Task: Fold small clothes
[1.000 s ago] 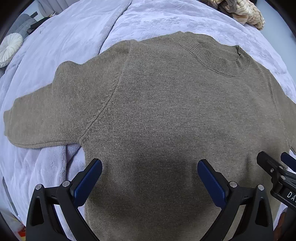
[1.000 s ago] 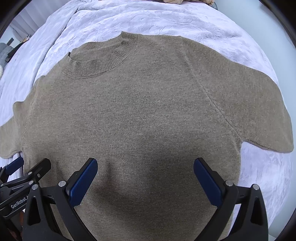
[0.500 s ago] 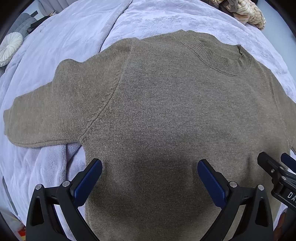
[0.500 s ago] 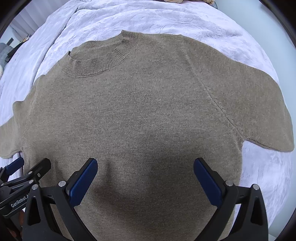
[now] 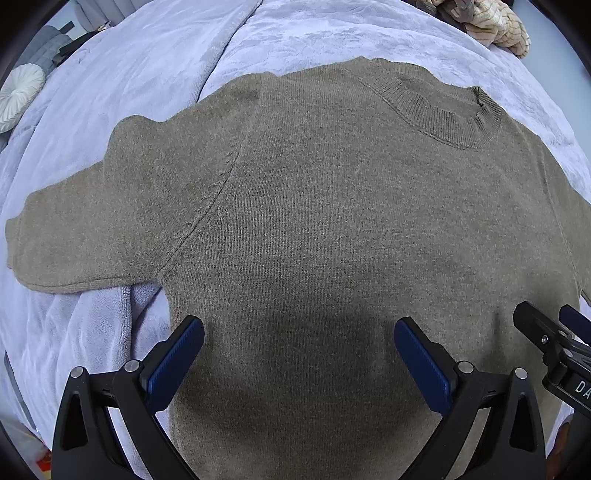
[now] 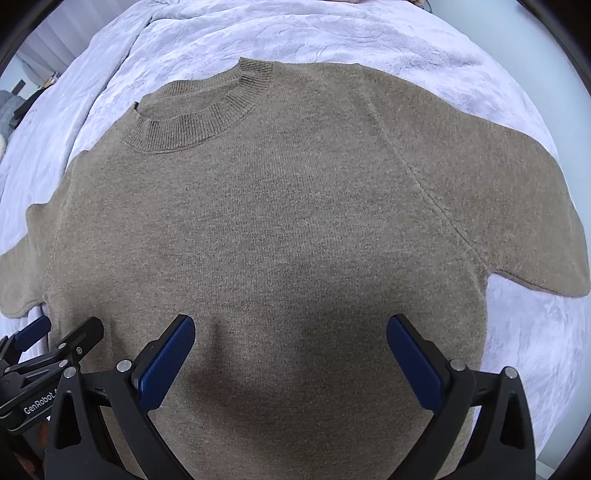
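Note:
A brown knit short-sleeved sweater (image 5: 332, 221) lies flat and spread out on a lavender blanket, its ribbed collar (image 5: 439, 110) at the far side. It also fills the right wrist view (image 6: 277, 221), collar (image 6: 195, 118) at upper left. My left gripper (image 5: 299, 354) is open and empty, hovering over the lower body of the sweater near its left side. My right gripper (image 6: 290, 350) is open and empty over the lower body, toward the right side. Each gripper shows at the edge of the other's view: the right one (image 5: 554, 343) and the left one (image 6: 48, 347).
The lavender blanket (image 5: 166, 66) covers the bed all around the sweater. A cream and tan knit item (image 5: 495, 22) lies at the far right corner. A round white cushion (image 5: 20, 96) sits off the bed at far left.
Both grippers have shifted very slightly; the sweater sits a little higher in the frames. Nothing was taken hold of or let go.

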Tool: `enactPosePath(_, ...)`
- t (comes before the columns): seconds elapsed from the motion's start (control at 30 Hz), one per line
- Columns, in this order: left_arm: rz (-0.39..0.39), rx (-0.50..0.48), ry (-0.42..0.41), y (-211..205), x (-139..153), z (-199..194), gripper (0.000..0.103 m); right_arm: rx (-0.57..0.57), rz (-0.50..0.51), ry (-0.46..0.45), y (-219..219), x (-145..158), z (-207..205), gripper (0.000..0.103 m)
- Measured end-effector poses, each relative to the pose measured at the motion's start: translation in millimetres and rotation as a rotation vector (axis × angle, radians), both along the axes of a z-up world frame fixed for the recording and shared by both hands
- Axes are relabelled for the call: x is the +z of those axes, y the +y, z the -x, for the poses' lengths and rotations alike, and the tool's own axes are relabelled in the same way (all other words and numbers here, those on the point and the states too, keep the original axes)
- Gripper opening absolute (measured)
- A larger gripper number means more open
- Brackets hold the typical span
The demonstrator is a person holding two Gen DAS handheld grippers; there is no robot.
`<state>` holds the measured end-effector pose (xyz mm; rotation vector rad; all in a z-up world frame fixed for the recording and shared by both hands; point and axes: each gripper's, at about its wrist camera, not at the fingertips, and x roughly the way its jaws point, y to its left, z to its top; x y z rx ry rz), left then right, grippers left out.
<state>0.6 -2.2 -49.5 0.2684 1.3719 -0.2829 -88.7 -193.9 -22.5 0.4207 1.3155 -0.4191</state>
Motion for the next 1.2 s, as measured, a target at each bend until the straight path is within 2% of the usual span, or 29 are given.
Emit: enactPosePath(1.2, 0.01, 0.009, 0.004, 9.6, -0.8, -6.7, 0.103, 0.002, 0.0, 0.002, 9.9, -0.2, -4.6, 0.103)
